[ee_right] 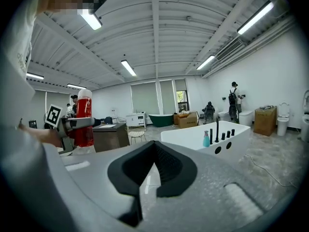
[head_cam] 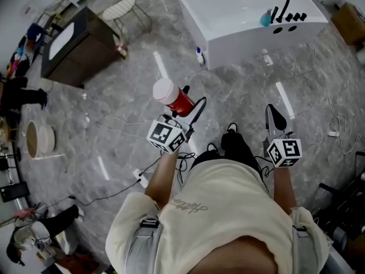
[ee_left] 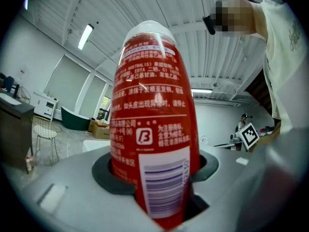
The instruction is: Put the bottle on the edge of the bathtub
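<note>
Jaws of our left gripper (head_cam: 183, 108) clamp the red bottle (head_cam: 173, 97), well short of the bathtub (head_cam: 239, 45); the right gripper's (head_cam: 275, 119) are closed, empty. We should carry it upright to the rim.

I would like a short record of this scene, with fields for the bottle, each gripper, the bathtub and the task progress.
bottle: red bottle with a white cap, roughly upright
left gripper: left gripper shut on the red bottle
right gripper: right gripper has its jaws together, empty
bathtub: white bathtub ahead of the person; blue bottle and black faucet on its edge
progress: red bottle not yet on the bathtub edge
</note>
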The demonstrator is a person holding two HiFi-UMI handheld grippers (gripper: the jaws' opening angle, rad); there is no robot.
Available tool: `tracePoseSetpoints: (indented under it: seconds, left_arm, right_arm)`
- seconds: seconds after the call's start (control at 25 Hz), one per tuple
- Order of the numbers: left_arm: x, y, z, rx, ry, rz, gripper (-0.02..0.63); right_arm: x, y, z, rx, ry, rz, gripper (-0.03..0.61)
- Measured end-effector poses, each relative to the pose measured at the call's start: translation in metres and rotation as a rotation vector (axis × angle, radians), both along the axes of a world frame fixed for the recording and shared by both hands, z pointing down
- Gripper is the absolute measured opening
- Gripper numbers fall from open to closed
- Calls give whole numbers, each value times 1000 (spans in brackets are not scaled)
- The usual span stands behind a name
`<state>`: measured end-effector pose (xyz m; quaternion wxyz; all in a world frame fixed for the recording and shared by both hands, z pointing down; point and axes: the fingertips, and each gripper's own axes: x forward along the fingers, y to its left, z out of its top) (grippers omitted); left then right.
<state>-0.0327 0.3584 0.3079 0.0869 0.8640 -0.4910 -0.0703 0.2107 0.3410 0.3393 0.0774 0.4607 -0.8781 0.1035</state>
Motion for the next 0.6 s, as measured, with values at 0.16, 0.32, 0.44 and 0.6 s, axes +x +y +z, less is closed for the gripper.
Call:
tracePoseSetpoints:
  seconds: [0.16,0.32,0.44,0.6]
  left_arm:
    - [4,-27,11,-34,-3,7,293]
    - [7,-70,18,-60,-17,0,293]
    - [-1,-110,10,-61,-59,-22,295]
    - [-14,-167,-2,-36,-104,-23,295]
  right_arm:
    - [3,-26,13,-38,-3,8,2]
    - [2,-74,30,-73,-4,-12,2]
    - [-9,-120,37,-90,-24,-34,2]
    - [-26,-189,32,-58,-50,-58,2]
